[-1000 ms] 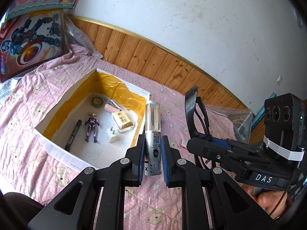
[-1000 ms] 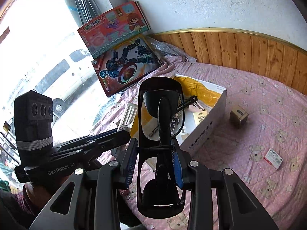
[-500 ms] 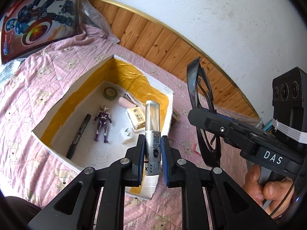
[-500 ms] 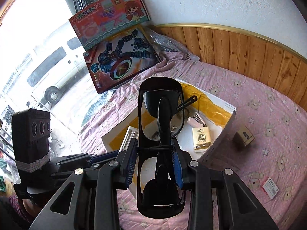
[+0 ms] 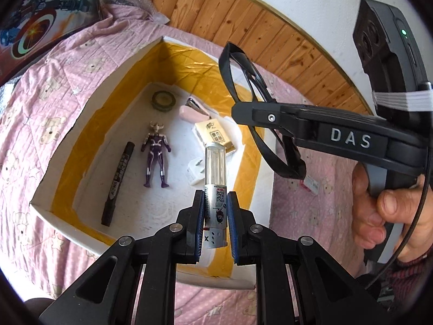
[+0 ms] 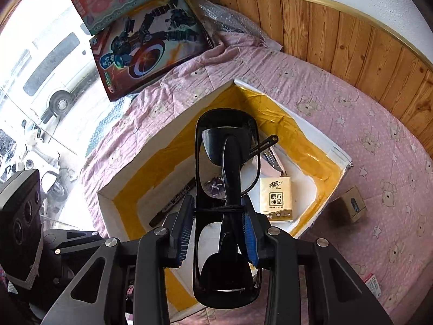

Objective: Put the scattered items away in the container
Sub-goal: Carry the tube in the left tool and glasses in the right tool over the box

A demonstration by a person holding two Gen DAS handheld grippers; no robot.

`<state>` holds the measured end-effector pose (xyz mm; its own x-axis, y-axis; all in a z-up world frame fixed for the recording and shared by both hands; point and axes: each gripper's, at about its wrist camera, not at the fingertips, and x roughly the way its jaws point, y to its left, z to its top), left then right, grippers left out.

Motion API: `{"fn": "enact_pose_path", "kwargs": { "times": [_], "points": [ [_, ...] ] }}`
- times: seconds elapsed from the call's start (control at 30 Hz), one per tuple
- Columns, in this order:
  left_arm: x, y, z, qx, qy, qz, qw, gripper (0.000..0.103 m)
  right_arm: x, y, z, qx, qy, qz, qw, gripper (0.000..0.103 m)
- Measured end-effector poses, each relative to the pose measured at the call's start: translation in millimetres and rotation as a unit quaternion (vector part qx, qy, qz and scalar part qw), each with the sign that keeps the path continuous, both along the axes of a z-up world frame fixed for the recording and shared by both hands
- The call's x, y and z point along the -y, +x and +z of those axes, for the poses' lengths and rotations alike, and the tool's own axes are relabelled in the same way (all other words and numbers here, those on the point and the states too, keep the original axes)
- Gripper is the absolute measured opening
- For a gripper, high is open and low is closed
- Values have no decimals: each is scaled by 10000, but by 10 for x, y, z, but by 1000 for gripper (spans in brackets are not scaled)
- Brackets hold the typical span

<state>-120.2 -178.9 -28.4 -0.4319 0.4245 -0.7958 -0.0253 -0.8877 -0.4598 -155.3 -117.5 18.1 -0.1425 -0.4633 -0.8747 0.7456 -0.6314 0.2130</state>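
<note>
Pink quilted bedding printed with bears and stars (image 5: 54, 86) covers the surface, backed by wooden wall panelling (image 5: 243, 16) under a white wall. At far left a red toy box with a robot picture (image 5: 40, 19) leans against the wall.

Next comes the white foam box lined with yellow tape (image 5: 70, 146), open on the bedding. Lying inside it, left to right: a black marker pen (image 5: 119, 181), a purple and silver action figure (image 5: 156, 154), a dark tape ring (image 5: 163, 100), a pink stapler (image 5: 193, 111), a white plug adapter (image 5: 195, 170) and a cream tissue pack (image 5: 213, 136).

Over the box's near edge, the left gripper (image 5: 215, 216) has its jaws pinched on a clear and silver cylindrical lighter (image 5: 215, 187), pointing forward above the box floor.

Further right, the right gripper (image 6: 219, 233) has its jaws pressed onto the bridge of black-framed glasses (image 6: 227, 189), held on end above the box interior. From the left wrist camera the right hand (image 5: 389, 216) grips that tool's handle.

On the bedding right of the box sit a small brown cardboard cube (image 6: 351, 207) and a white and red label card (image 6: 374, 285).
</note>
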Motion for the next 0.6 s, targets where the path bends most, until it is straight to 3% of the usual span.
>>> {"fn": "enact_pose_path", "kwargs": {
  "times": [0.37, 0.6],
  "points": [
    [-114, -167, -203, 362, -160, -535, 9978, 16, 346, -269, -464, 475, 642, 89, 9968, 36],
    [-94, -242, -346, 745, -184, -602, 9952, 16, 577, -440, -763, 827, 1009, 103, 9914, 36]
  ]
}}
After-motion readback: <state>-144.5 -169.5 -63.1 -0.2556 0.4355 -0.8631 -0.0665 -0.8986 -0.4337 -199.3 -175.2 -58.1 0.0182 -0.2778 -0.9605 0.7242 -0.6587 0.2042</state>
